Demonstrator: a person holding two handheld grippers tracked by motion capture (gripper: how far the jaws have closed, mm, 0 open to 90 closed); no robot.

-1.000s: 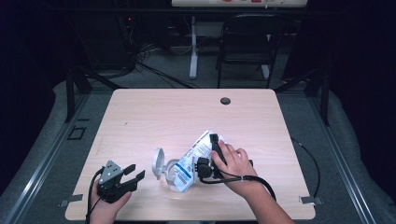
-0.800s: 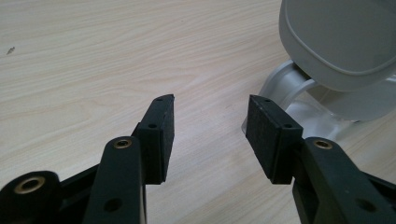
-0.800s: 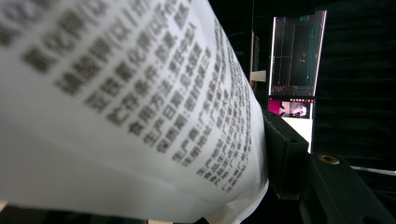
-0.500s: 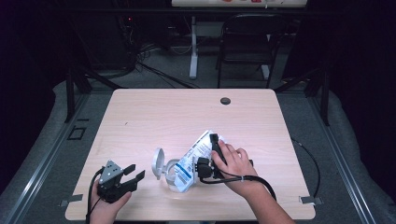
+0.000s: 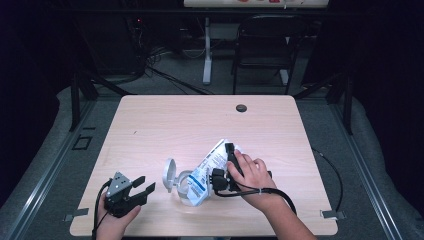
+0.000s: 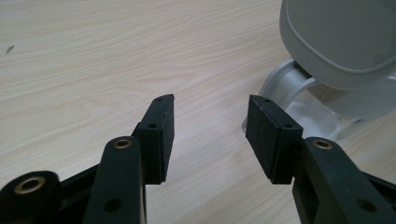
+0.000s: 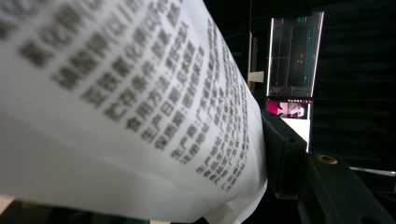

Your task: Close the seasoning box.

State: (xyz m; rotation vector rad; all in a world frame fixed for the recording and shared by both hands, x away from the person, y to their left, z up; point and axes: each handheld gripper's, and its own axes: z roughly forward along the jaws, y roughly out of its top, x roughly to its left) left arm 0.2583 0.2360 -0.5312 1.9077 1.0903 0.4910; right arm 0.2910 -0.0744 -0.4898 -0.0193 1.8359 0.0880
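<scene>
White printed bag (image 5: pixel 212 162) lies tilted near the front middle of the tabletop (image 5: pixel 165 125), its lower end tucked into the mouth of a clear plastic jar (image 5: pixel 189 187) that lies on its side; upper end raised toward the back right. The right gripper (image 5: pixel 227 165) is clamped across the bag: in the right gripper view the printed film (image 7: pixel 140 102) presses flat against one black finger pad (image 7: pixel 282 154), the other finger hidden behind the bag. Judgement: the bag is held angled this way so its contents can run down into the jar, the grip keeping the soft film from slumping. The jar's grey flip lid (image 5: pixel 170 175) stands swung open on the left side of the mouth, out of the way of the bag; in the left gripper view the same lid (image 6: pixel 341 42) and clear jar rim (image 6: pixel 299 93) sit just ahead and to the right. The left gripper (image 5: pixel 142 187) rests low at the front left of the tabletop, near the jar but apart from it, fingers (image 6: pixel 161 135) spread with only bare wood between them. Judgement: it waits in reach to steady the jar or shut the lid. A small dark grommet (image 5: pixel 241 108) sits well apart at the far edge.
</scene>
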